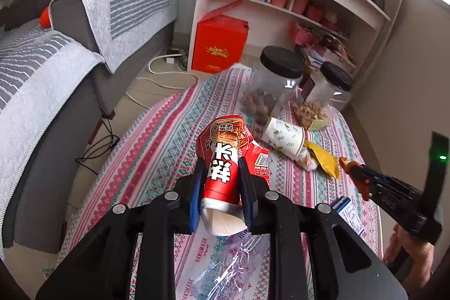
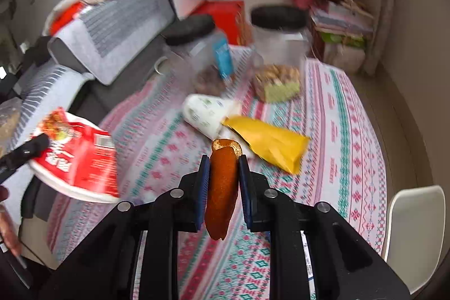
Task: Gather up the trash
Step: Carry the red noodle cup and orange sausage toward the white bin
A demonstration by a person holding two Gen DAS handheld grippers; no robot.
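Now, left gripper [image 1: 220, 170]: your fingers are clamped on a crushed red noodle cup [image 1: 227, 156], glossy printed paper, white inside, held above the desk [image 1: 157, 137].
Right gripper [image 2: 224, 182]: your fingers pinch a brown, smooth, elongated food scrap [image 2: 220, 187], crumbly at its tip, lifted off the desk.
Desk trash: a tipped white paper cup [image 1: 284, 141] with leaf print touches a crinkled yellow wrapper [image 1: 323, 159].
Desk cover: patterned pink-and-teal cloth.

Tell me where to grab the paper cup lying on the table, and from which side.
Grip the paper cup across its middle, coming down from above. It lies tipped on its side, so the curved wall faces up. Its mouth is stuffed with the yellow wrapper, so avoid that end.
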